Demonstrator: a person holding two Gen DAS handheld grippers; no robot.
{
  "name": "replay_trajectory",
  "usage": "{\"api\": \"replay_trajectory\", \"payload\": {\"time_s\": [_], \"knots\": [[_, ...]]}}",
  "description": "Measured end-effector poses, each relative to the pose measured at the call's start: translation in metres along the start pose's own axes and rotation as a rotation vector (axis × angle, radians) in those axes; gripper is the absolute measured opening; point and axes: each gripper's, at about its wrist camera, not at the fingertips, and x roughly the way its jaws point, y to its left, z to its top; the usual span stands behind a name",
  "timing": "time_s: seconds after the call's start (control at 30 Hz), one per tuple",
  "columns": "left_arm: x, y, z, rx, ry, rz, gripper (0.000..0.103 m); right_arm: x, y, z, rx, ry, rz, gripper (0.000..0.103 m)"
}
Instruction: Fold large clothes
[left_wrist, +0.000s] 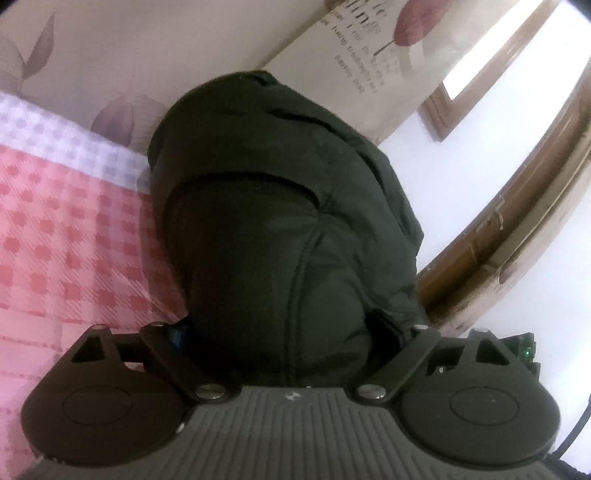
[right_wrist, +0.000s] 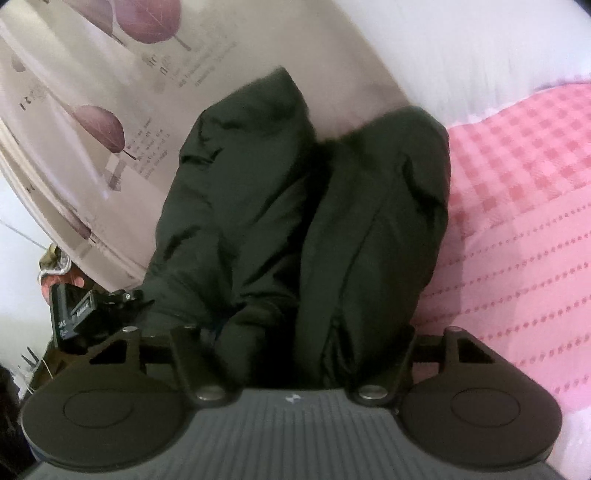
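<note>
A dark green padded jacket (left_wrist: 277, 184) lies bunched along the edge of the bed and fills the middle of the left wrist view. My left gripper (left_wrist: 284, 325) has a thick fold of it packed between its jaws, and the fabric presses on the blue pad (left_wrist: 179, 332) and buries the fingertips. In the right wrist view the same jacket (right_wrist: 258, 203) shows as two puffy lobes. A wad of cloth fills the gap in my right gripper (right_wrist: 310, 332) from side to side, with its fingertips hidden under the cloth.
A pink checked bedspread (left_wrist: 55, 240) (right_wrist: 517, 221) lies beside the jacket. Behind it hangs a cream curtain with purple leaves (left_wrist: 369, 48) (right_wrist: 92, 129). A wooden window frame (left_wrist: 517, 221) runs along the right. A black device (right_wrist: 74, 314) sits close by at the left.
</note>
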Motion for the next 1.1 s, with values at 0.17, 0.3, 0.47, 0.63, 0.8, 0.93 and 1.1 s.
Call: {"api": "replay_trajectory", "payload": {"time_s": [0.17, 0.3, 0.47, 0.63, 0.8, 0.93, 1.1], "knots": [[-0.023, -0.003, 0.002, 0.010, -0.023, 0.011, 0.087, 0.000, 0.016, -0.011, 0.032, -0.014, 0.018, 0.058], [-0.047, -0.005, 0.003, 0.014, -0.033, 0.018, 0.087, -0.001, 0.034, -0.019, 0.045, -0.028, 0.042, 0.055], [-0.082, -0.009, 0.004, 0.024, -0.049, 0.026, 0.087, 0.000, 0.065, -0.026, 0.038, -0.037, 0.080, 0.053], [-0.126, -0.014, 0.005, 0.030, -0.066, 0.037, 0.087, -0.001, 0.099, -0.037, 0.029, -0.036, 0.100, 0.053], [-0.174, -0.018, 0.001, 0.033, -0.073, 0.050, 0.087, -0.005, 0.137, -0.055, 0.027, -0.032, 0.130, 0.053], [-0.214, -0.015, -0.006, 0.031, -0.069, 0.060, 0.087, -0.009, 0.165, -0.073, 0.035, -0.027, 0.155, 0.053], [-0.249, -0.004, -0.018, 0.029, -0.046, 0.083, 0.087, -0.007, 0.189, -0.104, 0.077, -0.014, 0.180, 0.053]]}}
